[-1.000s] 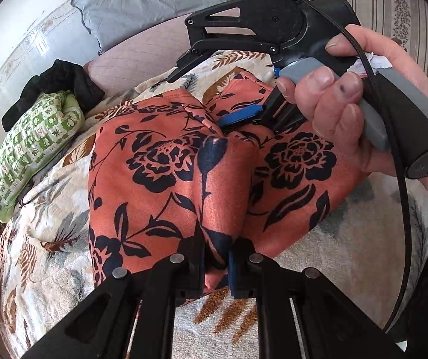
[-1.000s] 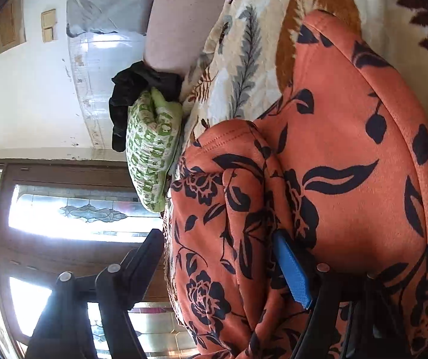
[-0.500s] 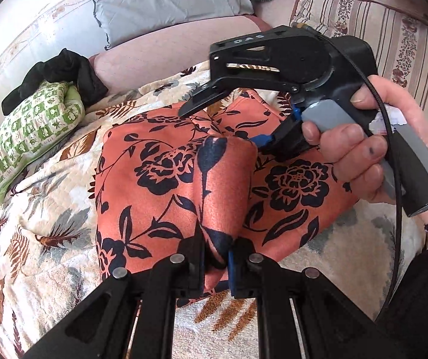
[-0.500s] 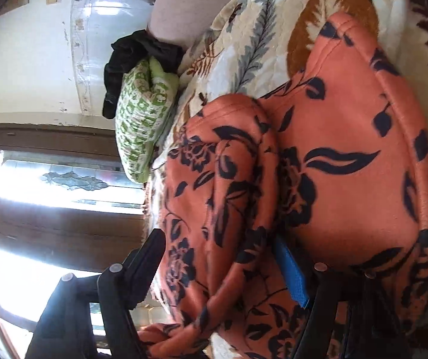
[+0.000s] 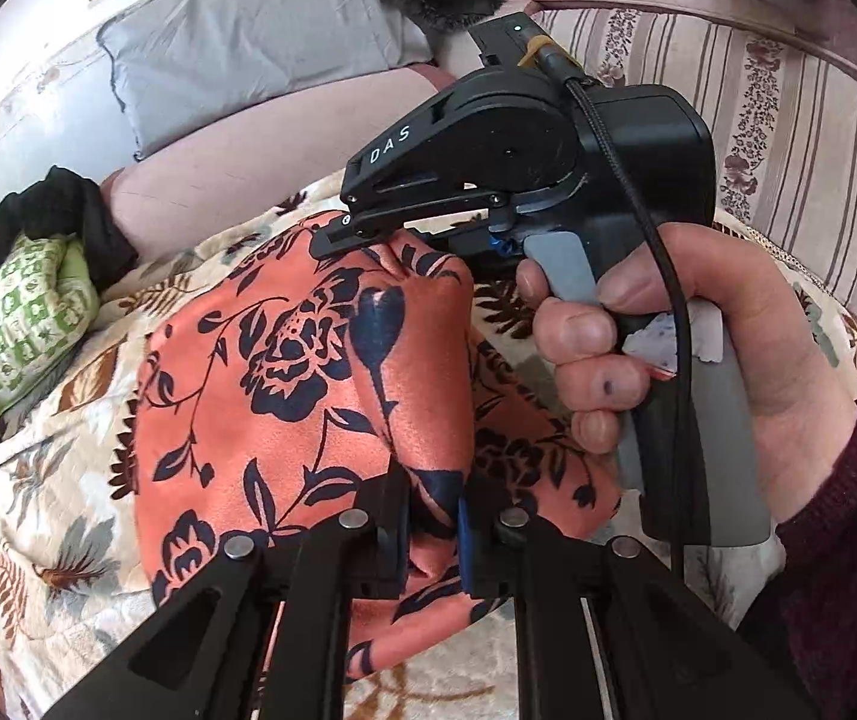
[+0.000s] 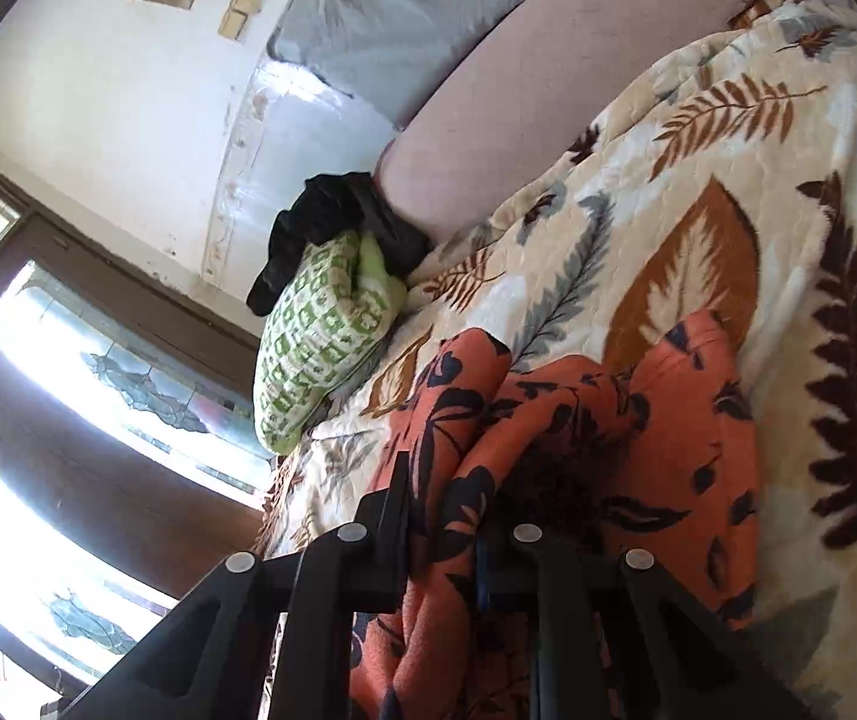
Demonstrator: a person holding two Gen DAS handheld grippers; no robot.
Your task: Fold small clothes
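Note:
An orange garment with dark blue flowers point(image 5: 284, 396) lies bunched on a leaf-print blanket point(image 5: 38, 528). My left gripper point(image 5: 431, 531) is shut on a raised fold at the garment's near edge. My right gripper point(image 6: 443, 540) is shut on another fold of the same garment point(image 6: 668, 456); in the left wrist view it point(image 5: 368, 234) sits at the garment's far edge, held by a hand point(image 5: 656, 336). The cloth between the two grippers is lifted off the blanket.
A green patterned cloth point(image 5: 8, 330) with a black garment point(image 5: 50, 222) on it lies at the blanket's far left, also in the right wrist view point(image 6: 320, 336). A grey pillow point(image 5: 248, 54) and a pink cushion point(image 5: 248, 156) are behind. A striped sofa back point(image 5: 788, 138) is at right.
The right gripper closed on the garment and lifted its far fold up and toward the left gripper. The garment is more bunched and raised. The left gripper kept its grip.

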